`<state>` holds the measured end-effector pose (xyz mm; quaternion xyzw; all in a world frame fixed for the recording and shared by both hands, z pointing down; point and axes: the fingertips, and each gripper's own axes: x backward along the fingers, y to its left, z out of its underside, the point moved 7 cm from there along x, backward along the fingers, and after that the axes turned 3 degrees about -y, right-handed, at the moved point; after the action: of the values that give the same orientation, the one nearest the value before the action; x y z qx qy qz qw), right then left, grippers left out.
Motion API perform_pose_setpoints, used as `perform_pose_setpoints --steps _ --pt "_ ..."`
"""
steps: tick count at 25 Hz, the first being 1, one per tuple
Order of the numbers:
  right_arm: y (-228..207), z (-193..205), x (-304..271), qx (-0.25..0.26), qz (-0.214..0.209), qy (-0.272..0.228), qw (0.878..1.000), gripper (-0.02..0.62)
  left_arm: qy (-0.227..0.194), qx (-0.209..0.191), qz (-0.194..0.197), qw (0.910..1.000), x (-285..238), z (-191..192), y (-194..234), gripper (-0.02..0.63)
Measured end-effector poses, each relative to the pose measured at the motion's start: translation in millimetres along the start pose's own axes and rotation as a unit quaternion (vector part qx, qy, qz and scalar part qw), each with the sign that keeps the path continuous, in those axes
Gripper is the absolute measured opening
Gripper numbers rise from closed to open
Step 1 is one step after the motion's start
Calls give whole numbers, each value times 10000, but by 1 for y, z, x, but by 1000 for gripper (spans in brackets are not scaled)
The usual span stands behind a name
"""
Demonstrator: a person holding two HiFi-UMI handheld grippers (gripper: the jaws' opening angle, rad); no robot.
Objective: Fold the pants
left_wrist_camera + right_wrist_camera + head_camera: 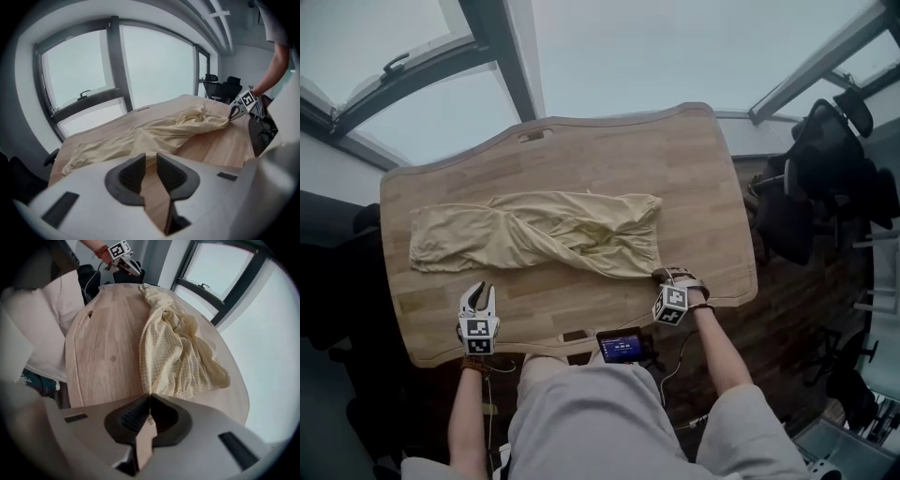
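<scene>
**While only one corner was held**

Since the right gripper (pixel 664 276) pinched the near corner of the pants (pixel 539 234) and the left gripper (pixel 480 291) hung narrowly parted, empty, any pull would likely drag the twisted cloth askew across the surface (pixel 694 159).

In the head view the jaws of the right gripper (pixel 660 275) are too small to read, and its marker cube (pixel 672 305) partly covers them, so there we cannot tell how they stand on the corner of the pants (pixel 534 234). In the right gripper view the pads meet at the hem (how much cloth lies between them stays hidden). The writing on the small screen (pixel 622 346) is too small to read. The dark office chairs (pixel 825 169) run together and the right edge cuts them off, so we cannot count them.
</scene>
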<state>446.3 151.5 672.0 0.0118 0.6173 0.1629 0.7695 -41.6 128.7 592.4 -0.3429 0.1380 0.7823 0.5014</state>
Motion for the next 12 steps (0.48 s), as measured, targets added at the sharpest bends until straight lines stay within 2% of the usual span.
perform_pose_setpoints --steps 3,6,8,12 --pt "-12 -8 39 -305 -363 -458 9978 10 -145 -366 238 9989 -8 -19 -54 77" --pt "-29 -11 90 -484 -837 -1130 9889 9 -361 -853 488 9945 -12 -37 -82 77" --pt "-52 -10 113 -747 -1265 -1479 9780 10 -431 -990 509 9928 -15 -46 -85 77" --pt "-118 -3 127 -1670 -2135 -1761 9463 10 -380 -876 427 9945 -21 -50 -83 77"
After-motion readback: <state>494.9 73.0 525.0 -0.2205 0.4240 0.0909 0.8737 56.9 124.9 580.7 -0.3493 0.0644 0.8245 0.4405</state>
